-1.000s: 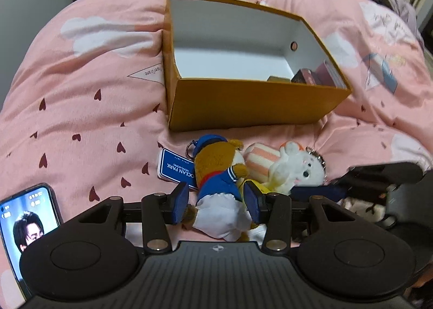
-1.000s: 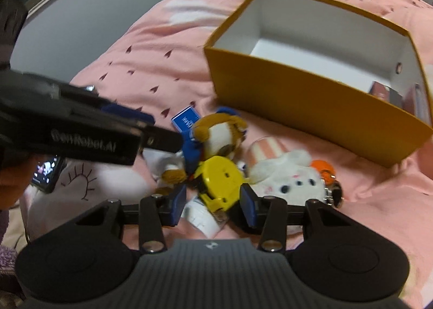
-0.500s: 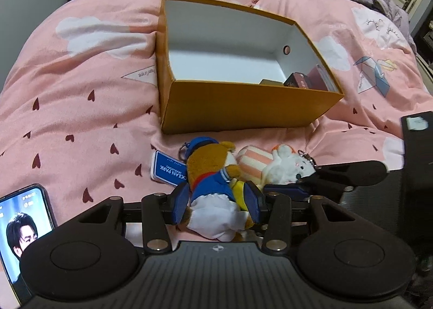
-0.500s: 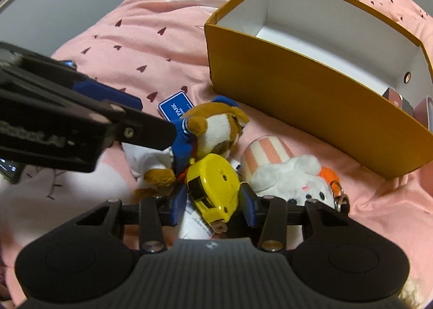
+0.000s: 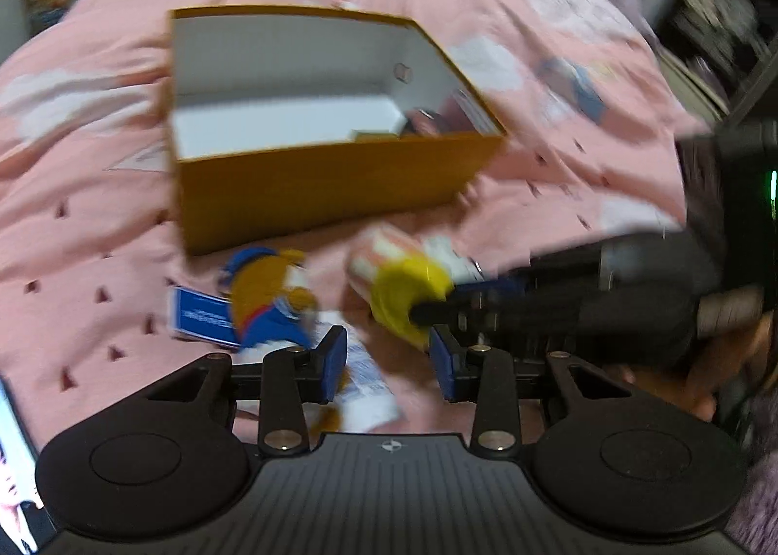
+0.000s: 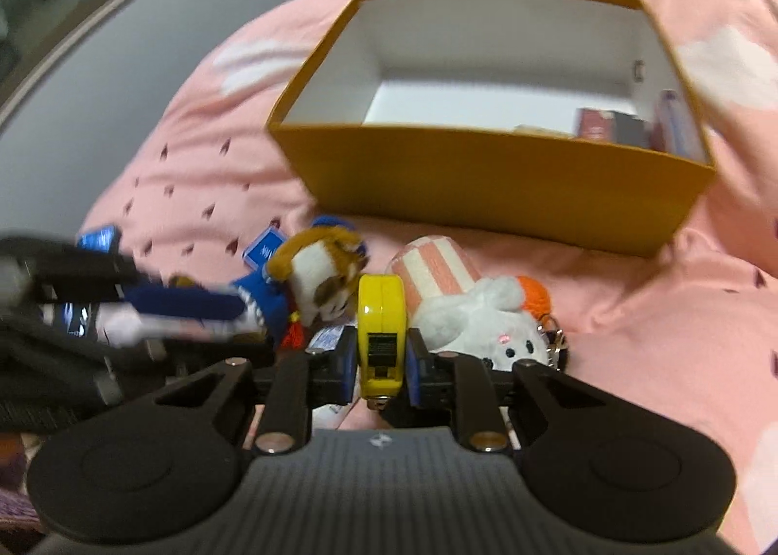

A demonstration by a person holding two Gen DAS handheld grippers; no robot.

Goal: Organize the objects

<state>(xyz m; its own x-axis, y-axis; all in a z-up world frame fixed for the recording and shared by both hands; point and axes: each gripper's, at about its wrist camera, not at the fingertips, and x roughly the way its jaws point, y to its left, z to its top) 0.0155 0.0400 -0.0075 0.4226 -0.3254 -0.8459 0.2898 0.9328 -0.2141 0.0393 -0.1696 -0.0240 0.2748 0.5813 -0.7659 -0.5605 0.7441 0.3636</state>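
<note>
Orange cardboard forms the box, which stands open on the pink bedspread with its white inside showing. Most of its floor is bare; a few small dark packets stand packed in the near right corner, too blurred to name. Its near wall faces both cameras, and the bedding slopes away on its left and right sides.

Near that wall lies a cluster of toys. The brown plush in blue clothes lies to the left with a blue tag beside it, and the white plush with a pink-striped hat lies to the right, an orange pompom and key ring at its far side.

The right gripper has its blue pads closed narrow on the yellow tape measure, held on edge between the two plushes. The left gripper stands wide with nothing between its pads, just beside the brown plush and over white fabric or paper. A phone with a lit screen lies at the near left edge. The strip of bedding between toys and box is uncluttered.
</note>
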